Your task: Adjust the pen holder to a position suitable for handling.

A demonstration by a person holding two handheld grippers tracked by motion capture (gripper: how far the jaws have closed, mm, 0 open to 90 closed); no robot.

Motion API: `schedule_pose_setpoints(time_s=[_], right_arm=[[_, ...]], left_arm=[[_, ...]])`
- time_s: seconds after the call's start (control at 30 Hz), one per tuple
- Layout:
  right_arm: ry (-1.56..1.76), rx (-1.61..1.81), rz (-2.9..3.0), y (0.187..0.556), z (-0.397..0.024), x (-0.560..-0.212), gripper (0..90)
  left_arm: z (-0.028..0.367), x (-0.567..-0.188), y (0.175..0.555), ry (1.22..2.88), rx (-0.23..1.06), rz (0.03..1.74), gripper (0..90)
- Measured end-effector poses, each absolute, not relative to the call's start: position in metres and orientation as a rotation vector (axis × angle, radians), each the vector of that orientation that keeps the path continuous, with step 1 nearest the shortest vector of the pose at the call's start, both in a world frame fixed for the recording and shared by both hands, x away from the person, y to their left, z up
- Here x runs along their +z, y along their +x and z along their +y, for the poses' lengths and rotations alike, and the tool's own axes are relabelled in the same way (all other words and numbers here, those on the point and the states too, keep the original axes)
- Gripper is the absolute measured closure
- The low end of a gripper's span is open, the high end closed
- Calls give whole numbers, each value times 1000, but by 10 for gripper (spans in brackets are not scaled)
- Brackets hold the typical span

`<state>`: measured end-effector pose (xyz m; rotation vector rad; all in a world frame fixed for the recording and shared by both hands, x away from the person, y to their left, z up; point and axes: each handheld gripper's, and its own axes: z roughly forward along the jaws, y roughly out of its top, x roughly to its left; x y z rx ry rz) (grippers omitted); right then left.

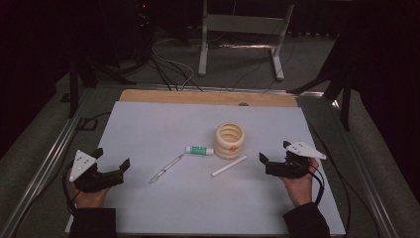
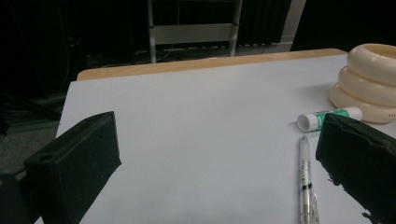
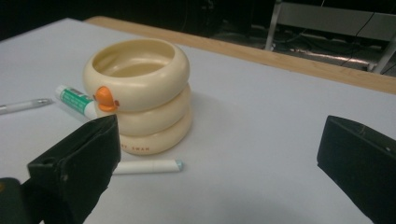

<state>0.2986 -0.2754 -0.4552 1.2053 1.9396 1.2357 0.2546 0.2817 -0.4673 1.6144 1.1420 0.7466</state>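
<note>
Two claws rest spread and empty near the surface's front edge: the left claw toward the front-left corner, the right claw toward the right edge. Between them lie a clear pen, a white stick and a glue stick touching a cream ringed holder near mid-surface.

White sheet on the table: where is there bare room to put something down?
Bare: the far half of the white sheet up to the wooden edge, and the near strip between the left tongs and right tongs. Crowded: the middle, with holder, glue stick, pen and white stick.
</note>
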Motion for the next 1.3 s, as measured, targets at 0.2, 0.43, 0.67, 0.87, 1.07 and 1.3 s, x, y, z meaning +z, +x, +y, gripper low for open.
schedule_pose_setpoints(time_s=[0.2, 0.43, 0.67, 0.87, 1.07, 1.3], right_arm=[[1242, 1258, 1915, 284, -284, -471, 0], [1257, 1284, 1887, 272, -291, -478, 0], [1218, 1348, 1842, 267, -291, -471, 0], [1212, 1354, 1833, 268, -291, -472, 0], [1210, 1354, 1826, 269, -292, -471, 0], [1221, 1340, 1811, 270, -293, -472, 0]], left_arm=[[281, -468, 255, 1617, 746, 1143, 1], [281, -467, 255, 1620, 745, 1140, 1], [277, -466, 253, 1630, 746, 1134, 1], [271, -462, 256, 1642, 735, 1133, 1], [264, -455, 262, 1671, 715, 1131, 1], [256, -448, 273, 1718, 694, 1131, 1]])
